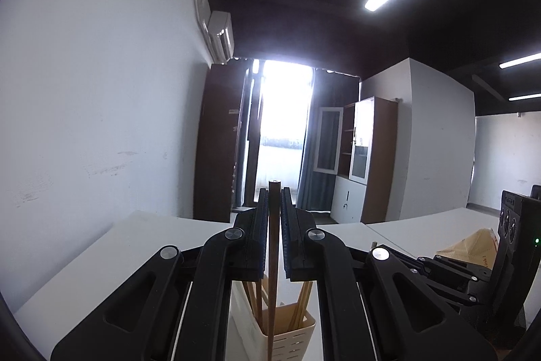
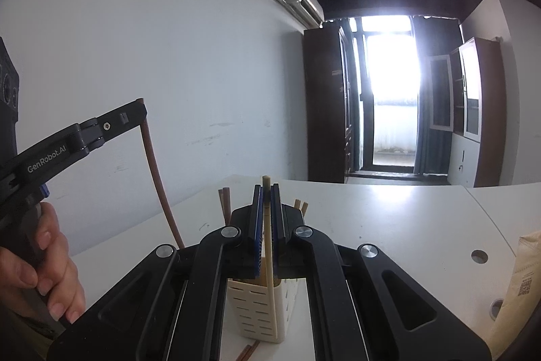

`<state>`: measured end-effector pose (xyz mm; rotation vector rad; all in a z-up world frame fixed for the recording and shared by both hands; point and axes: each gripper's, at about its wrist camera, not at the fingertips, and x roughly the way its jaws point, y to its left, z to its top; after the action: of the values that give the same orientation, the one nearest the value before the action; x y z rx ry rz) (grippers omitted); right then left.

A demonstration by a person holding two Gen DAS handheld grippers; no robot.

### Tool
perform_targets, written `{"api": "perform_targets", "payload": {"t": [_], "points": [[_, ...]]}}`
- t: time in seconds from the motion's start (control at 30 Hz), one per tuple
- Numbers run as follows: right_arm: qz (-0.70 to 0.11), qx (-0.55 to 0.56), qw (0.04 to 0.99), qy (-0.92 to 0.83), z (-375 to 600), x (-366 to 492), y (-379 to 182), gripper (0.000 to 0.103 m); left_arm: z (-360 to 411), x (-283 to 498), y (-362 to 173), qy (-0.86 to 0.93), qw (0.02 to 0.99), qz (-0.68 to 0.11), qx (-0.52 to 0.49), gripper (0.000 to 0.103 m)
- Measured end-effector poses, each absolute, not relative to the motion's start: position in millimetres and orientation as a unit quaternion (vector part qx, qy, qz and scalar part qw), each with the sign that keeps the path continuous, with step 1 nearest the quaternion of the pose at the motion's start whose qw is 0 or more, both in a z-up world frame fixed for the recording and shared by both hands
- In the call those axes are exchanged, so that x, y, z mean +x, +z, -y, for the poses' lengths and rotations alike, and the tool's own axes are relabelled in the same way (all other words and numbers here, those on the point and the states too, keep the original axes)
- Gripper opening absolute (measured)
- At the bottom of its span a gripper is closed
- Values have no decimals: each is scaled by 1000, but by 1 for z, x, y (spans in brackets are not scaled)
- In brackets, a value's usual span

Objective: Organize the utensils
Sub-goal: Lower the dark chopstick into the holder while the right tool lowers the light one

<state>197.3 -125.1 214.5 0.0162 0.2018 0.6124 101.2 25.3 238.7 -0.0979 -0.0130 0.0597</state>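
I am working two hand-held grippers over a white surface (image 2: 389,225), each one pinching a single chopstick upright. The left gripper (image 1: 274,202) has its fingers (image 1: 262,225) closed almost completely on a dark brown chopstick (image 1: 274,259), gripped near its top end; the lower tip hangs down into a cream slotted utensil holder (image 1: 287,334) standing on the surface directly below. The right gripper (image 2: 267,202) is likewise closed tight on a pale cream chopstick (image 2: 268,259), also held near the top, its lower part running down the front of the same holder (image 2: 253,310). More chopsticks already stand inside the holder, and a loose brown stick (image 2: 248,352) lies on the surface by its base.

I judge these sticks light, stiff and slender (and smooth enough to swivel between the pads if held at one point). Holding near the top lets the tip hang plumb for dropping into the holder, though a grip nearer the middle would steady it. The holder looks light too, so a sideways nudge could tip it.
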Motion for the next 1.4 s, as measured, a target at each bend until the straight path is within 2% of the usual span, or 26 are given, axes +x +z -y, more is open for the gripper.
{"api": "perform_targets", "payload": {"t": [0.7, 0.93, 1.4], "points": [[-19, 59, 947, 314, 129, 200, 236, 5, -16, 86, 243, 40, 990, 122, -61, 7], [-3, 59, 948, 313, 126, 208, 229, 5, -21, 101, 238, 43, 990, 116, -63, 7], [-69, 27, 947, 313, 111, 232, 196, 5, -22, 139, 219, 37, 998, 40, -41, 7]]}}
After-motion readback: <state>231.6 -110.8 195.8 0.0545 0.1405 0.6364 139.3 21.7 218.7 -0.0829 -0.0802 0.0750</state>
